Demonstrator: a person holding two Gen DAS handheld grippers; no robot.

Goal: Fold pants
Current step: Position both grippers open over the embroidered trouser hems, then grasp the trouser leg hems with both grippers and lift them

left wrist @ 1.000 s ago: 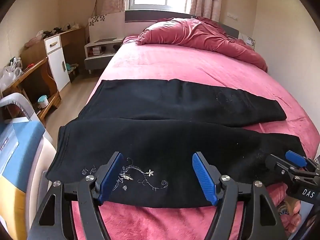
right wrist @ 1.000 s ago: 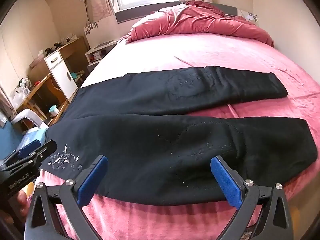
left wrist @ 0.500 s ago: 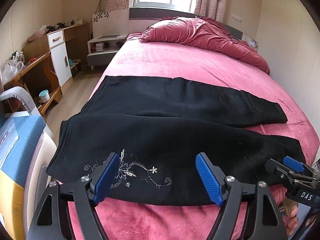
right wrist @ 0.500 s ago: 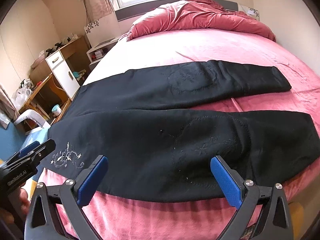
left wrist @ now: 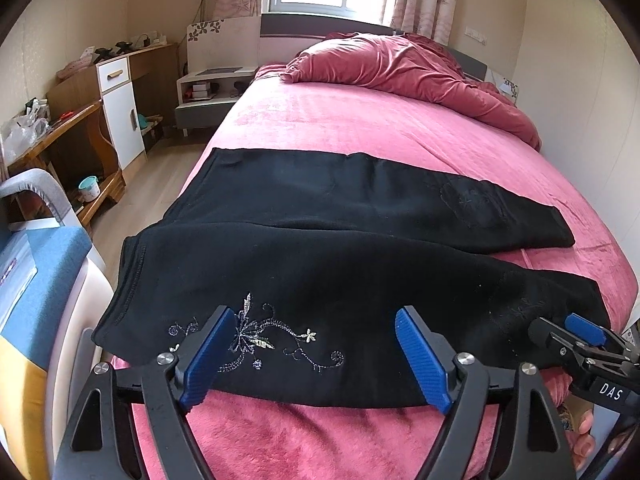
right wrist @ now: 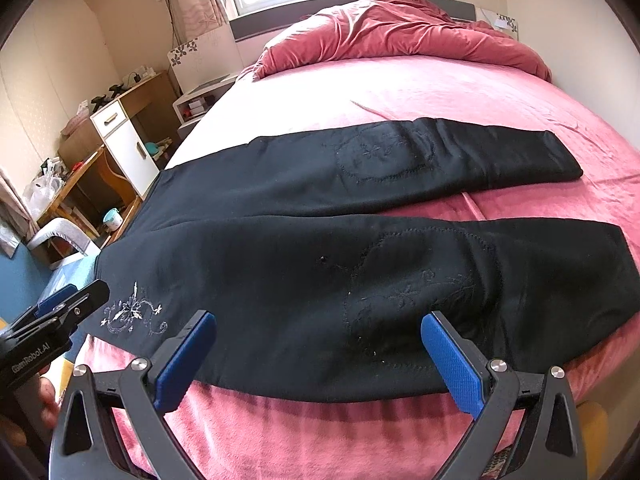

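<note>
A bed (left wrist: 360,128) covered in a pink plush sheet fills most of both views, with a crumpled red duvet (left wrist: 400,68) heaped at its far end under the window. Black pants (left wrist: 340,248) are laid flat across the near part of the bed, the waist toward the left edge and the two legs stretched out to the right, slightly apart at the cuffs; the same pants (right wrist: 360,248) are seen from the right wrist. A wooden desk (left wrist: 60,128) with a white cabinet is seen along the left wall. A silver floral embroidery (left wrist: 256,336) is stitched near the waist on the nearer leg. The left claw (left wrist: 316,356) is held spread wide just above the near hem at that embroidery, pinching nothing. The right claw (right wrist: 320,360) is likewise spread wide over the near edge of the nearer leg, with nothing between its fingers.
</note>
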